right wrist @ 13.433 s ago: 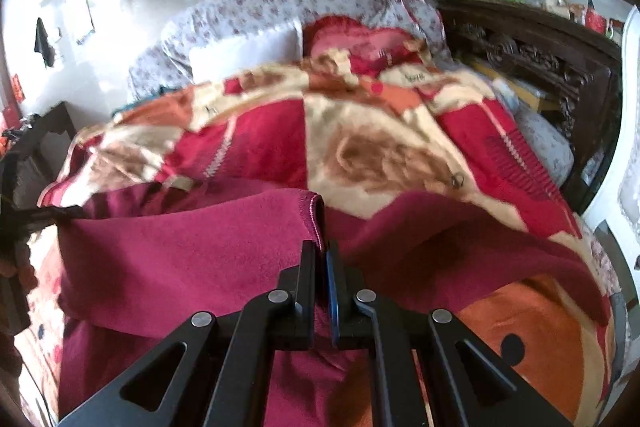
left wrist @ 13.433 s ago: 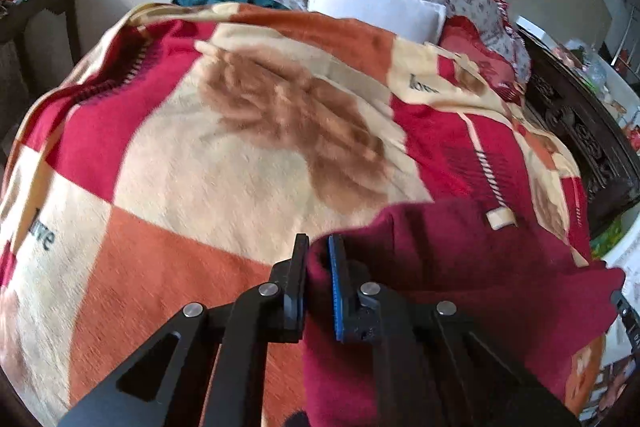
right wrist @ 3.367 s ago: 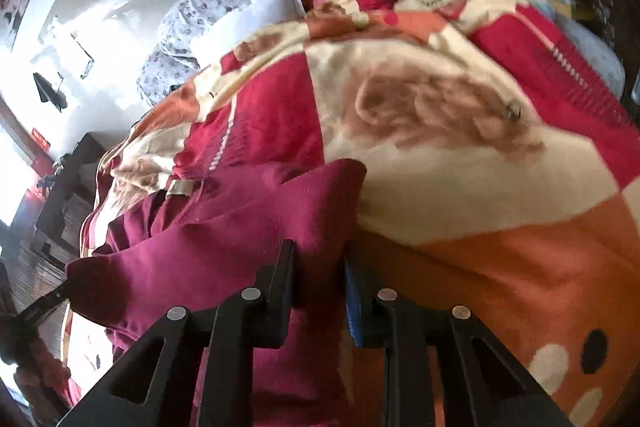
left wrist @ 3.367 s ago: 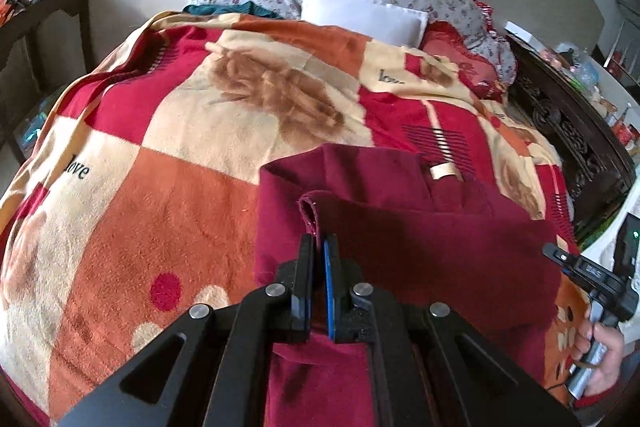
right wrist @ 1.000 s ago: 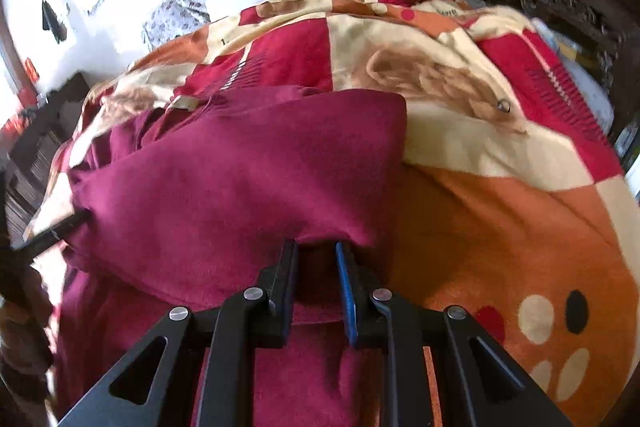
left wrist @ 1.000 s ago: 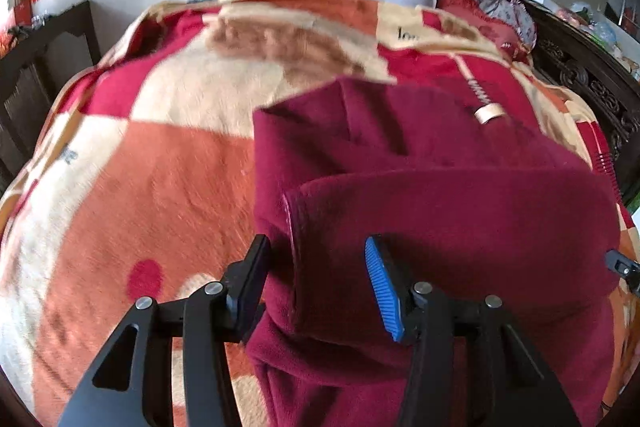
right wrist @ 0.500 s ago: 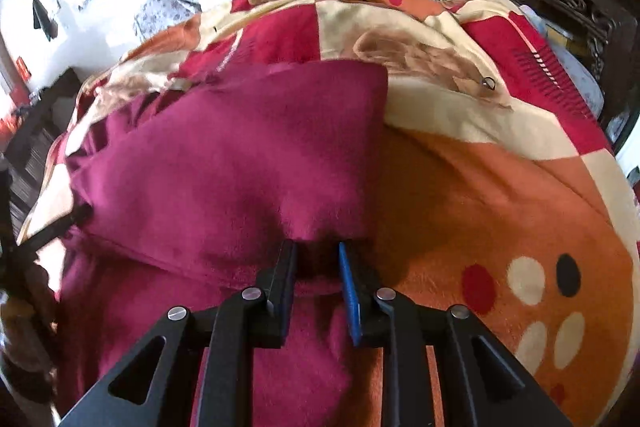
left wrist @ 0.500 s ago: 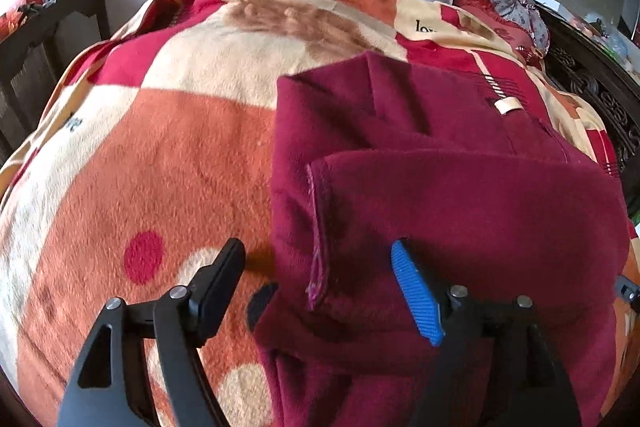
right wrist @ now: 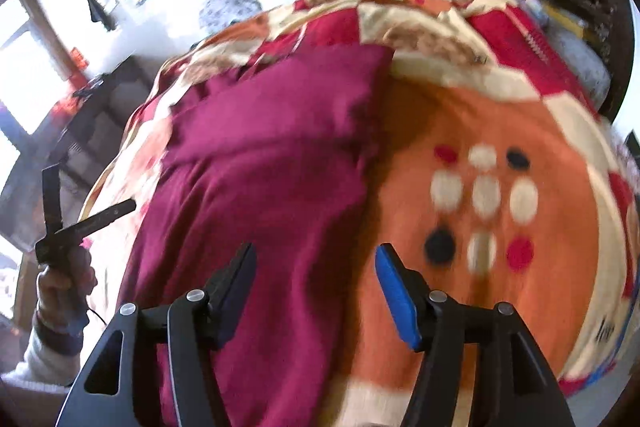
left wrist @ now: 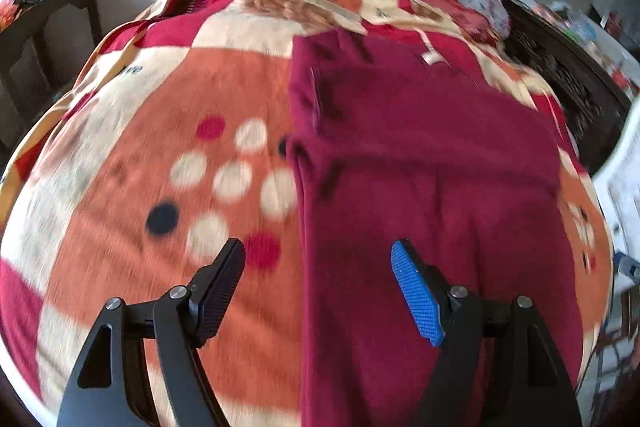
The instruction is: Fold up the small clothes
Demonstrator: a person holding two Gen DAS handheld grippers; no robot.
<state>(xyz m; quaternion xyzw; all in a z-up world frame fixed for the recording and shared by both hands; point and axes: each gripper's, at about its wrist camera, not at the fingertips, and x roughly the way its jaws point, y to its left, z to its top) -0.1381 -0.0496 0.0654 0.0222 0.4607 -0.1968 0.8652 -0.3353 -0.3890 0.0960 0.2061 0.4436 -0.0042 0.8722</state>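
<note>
A: The bed under its patchwork blanket carries the whole job; the maroon garment lies flat along the middle of it, its far end already turned back on itself into a doubled band, its near end running out of view below both cameras.

B: And the two tools?

A: The left hand-held gripper hangs above the garment's left edge, jaws wide, nothing between the pads; the right hand-held gripper has just been opening, its jaws now well apart over the right edge, and the cloth lies below them, not pinched.

B: So the fold is laid and let go; what should the person mind next?

A: Probably the long near part; each gripper would do well to bite the edge at a matching level, one on each side, so the next fold lands square; the fleece looks thick and soft, so a shallow pinch might slip.

B: Any risk?

A: Catching the blanket along with the garment; both views are blurred, so the hem is hard to place.
</note>
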